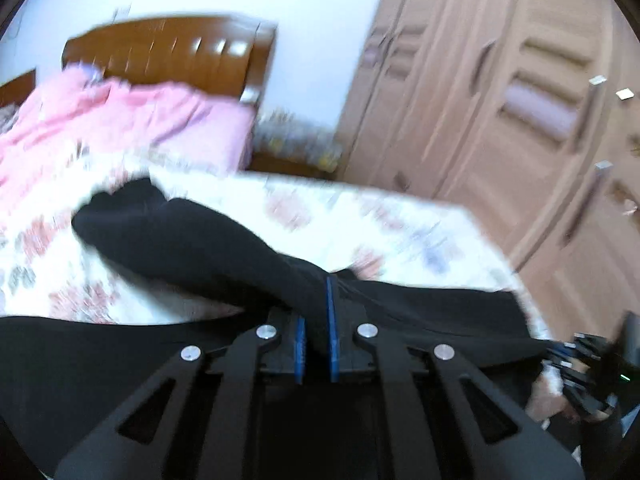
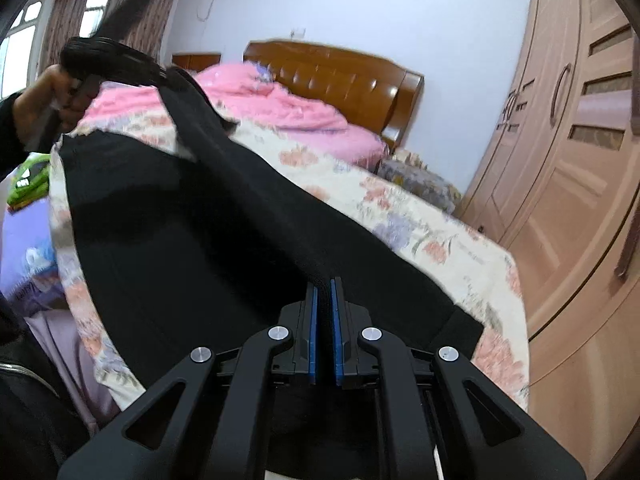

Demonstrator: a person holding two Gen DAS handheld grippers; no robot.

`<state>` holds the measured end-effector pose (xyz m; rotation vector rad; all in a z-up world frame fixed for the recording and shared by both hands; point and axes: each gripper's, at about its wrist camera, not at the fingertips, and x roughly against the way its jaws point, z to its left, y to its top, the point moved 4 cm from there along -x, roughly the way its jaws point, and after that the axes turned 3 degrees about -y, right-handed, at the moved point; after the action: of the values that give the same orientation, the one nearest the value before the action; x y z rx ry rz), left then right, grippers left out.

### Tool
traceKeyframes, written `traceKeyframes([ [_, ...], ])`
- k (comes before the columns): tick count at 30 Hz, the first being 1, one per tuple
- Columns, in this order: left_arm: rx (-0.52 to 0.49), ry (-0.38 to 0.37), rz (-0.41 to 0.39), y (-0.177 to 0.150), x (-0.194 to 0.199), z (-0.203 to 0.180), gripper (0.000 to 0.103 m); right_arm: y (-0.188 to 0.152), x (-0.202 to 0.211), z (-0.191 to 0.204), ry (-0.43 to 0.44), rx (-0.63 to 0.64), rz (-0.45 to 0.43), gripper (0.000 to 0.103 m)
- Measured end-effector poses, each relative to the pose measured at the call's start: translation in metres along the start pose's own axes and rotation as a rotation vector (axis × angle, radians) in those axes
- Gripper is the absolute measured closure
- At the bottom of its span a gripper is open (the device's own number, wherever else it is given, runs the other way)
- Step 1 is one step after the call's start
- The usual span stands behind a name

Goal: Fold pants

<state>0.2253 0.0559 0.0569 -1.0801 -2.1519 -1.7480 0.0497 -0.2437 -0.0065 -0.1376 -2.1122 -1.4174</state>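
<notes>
My left gripper (image 1: 318, 340) is clamped on a bunched fold of the black pants (image 1: 192, 240), raised above the floral bedspread (image 1: 400, 220). The pants lie across the bed's near end, one strip pulled up taut between both claws. My right gripper (image 2: 325, 336) is pinched shut on the same cloth at its edge. I judge the fabric soft, light and limp, with some stretch: it sags wherever it isn't held and should slide easily over the spread. The thick edge band looks the surest place to grip; a pinch mid-leg would only bunch.
</notes>
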Motion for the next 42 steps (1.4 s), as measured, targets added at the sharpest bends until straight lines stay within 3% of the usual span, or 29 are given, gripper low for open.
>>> traceKeyframes([
  [2, -0.030, -0.024, -0.020, -0.016, 0.037, -0.015, 0.095, -0.005, 0.011, -0.001, 0.018, -0.011, -0.014, 0.095],
  [5, -0.034, 0.000, 0.039, -0.068, 0.053, -0.022, 0.095, -0.031, 0.017, 0.006, 0.086, -0.041, 0.018, 0.095],
  [9, 0.062, 0.005, 0.216, -0.157, 0.029, -0.003, 0.095, -0.071, 0.009, 0.024, 0.150, -0.077, 0.133, 0.093],
  [11, 0.058, 0.027, 0.237, -0.179, 0.018, 0.004, 0.095, -0.082, 0.006, 0.027, 0.141, -0.116, 0.161, 0.092],
  [13, 0.052, 0.030, 0.236, -0.186, 0.015, 0.007, 0.094, -0.084, 0.010, 0.025, 0.157, -0.176, 0.168, 0.083],
  [14, 0.068, 0.017, 0.225, -0.186, 0.018, 0.007, 0.092, -0.084, 0.015, 0.024, 0.164, -0.211, 0.171, 0.072],
  [15, 0.085, -0.002, 0.216, -0.185, 0.022, 0.007, 0.091, -0.085, 0.024, 0.020, 0.175, -0.265, 0.155, 0.048],
  [17, 0.101, -0.019, 0.207, -0.183, 0.023, 0.010, 0.086, -0.087, 0.040, 0.013, 0.150, -0.341, 0.111, 0.020],
  [18, 0.107, -0.023, 0.206, -0.181, 0.022, 0.011, 0.082, -0.090, 0.049, 0.008, 0.138, -0.397, 0.082, 0.020],
  [20, 0.133, -0.036, 0.202, -0.183, 0.021, 0.010, 0.063, -0.097, 0.056, -0.003, 0.124, -0.501, 0.069, 0.024],
  [23, 0.160, -0.042, 0.204, -0.185, 0.017, 0.013, 0.059, -0.110, 0.053, -0.025, 0.099, -0.690, 0.090, 0.038],
  [30, 0.168, -0.043, 0.203, -0.188, 0.011, 0.013, 0.053, -0.123, 0.024, -0.059, 0.165, -0.996, 0.097, 0.048],
  [33, 0.171, -0.043, 0.199, -0.188, 0.012, 0.014, 0.056, -0.125, 0.018, -0.062, 0.173, -1.042, 0.099, 0.049],
  [34, 0.165, -0.034, 0.195, -0.189, 0.012, 0.014, 0.064, -0.124, 0.018, -0.063, 0.165, -1.035, 0.092, 0.050],
  [35, 0.151, -0.017, 0.196, -0.190, 0.011, 0.014, 0.079, -0.123, 0.018, -0.063, 0.148, -1.027, 0.091, 0.055],
  [36, 0.141, -0.023, 0.201, -0.190, 0.010, 0.013, 0.085, -0.123, 0.018, -0.063, 0.133, -1.023, 0.090, 0.064],
  [38, 0.132, -0.031, 0.197, -0.191, 0.010, 0.012, 0.088, -0.127, 0.015, -0.062, 0.103, -1.022, 0.104, 0.074],
  [42, 0.107, -0.024, 0.200, -0.189, 0.011, 0.009, 0.088, -0.134, 0.017, -0.066, 0.157, -1.096, 0.124, 0.074],
])
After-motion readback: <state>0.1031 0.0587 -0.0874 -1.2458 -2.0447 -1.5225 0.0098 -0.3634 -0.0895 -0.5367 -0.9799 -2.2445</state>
